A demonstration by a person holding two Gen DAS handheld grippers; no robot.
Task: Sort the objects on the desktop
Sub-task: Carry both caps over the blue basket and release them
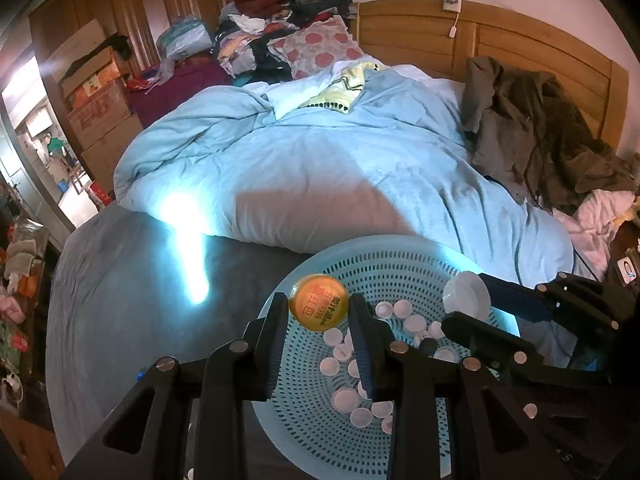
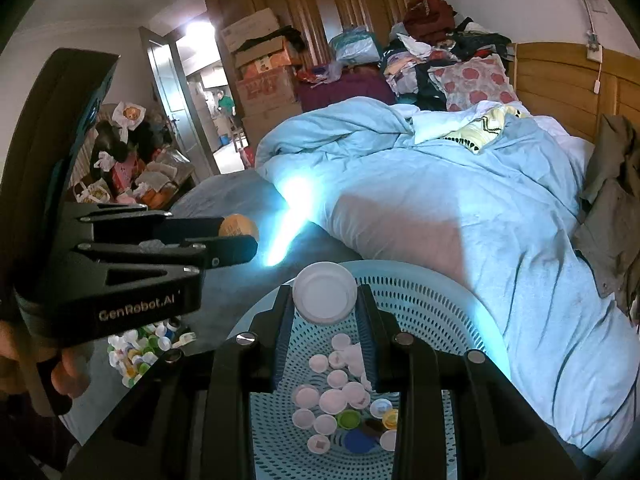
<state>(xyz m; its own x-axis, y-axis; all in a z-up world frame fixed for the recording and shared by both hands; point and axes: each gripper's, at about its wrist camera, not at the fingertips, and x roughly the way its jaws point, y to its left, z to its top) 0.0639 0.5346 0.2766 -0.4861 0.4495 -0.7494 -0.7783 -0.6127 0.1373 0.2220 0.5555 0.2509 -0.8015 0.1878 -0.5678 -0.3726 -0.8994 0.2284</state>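
Observation:
My left gripper (image 1: pixel 319 307) is shut on an orange lid (image 1: pixel 319 305) with red print, held above the light blue perforated basket (image 1: pixel 404 258). It also shows in the right wrist view (image 2: pixel 239 236) at the left. My right gripper (image 2: pixel 325 298) is shut on a large white lid (image 2: pixel 324 297) above the same basket (image 2: pixel 436 300); it shows in the left wrist view (image 1: pixel 466 307) too. Several small white caps (image 1: pixel 346 398) lie in the basket, with a green cap (image 2: pixel 347 419) and a blue cap (image 2: pixel 358 440) among them.
The basket rests on a grey sheet (image 1: pixel 120 300) beside a rumpled blue duvet (image 1: pixel 340 152). A heap of mixed caps (image 2: pixel 140 348) lies on the sheet at the left. Clothes (image 1: pixel 532 132) hang on the wooden headboard; boxes (image 1: pixel 96 100) stand by the door.

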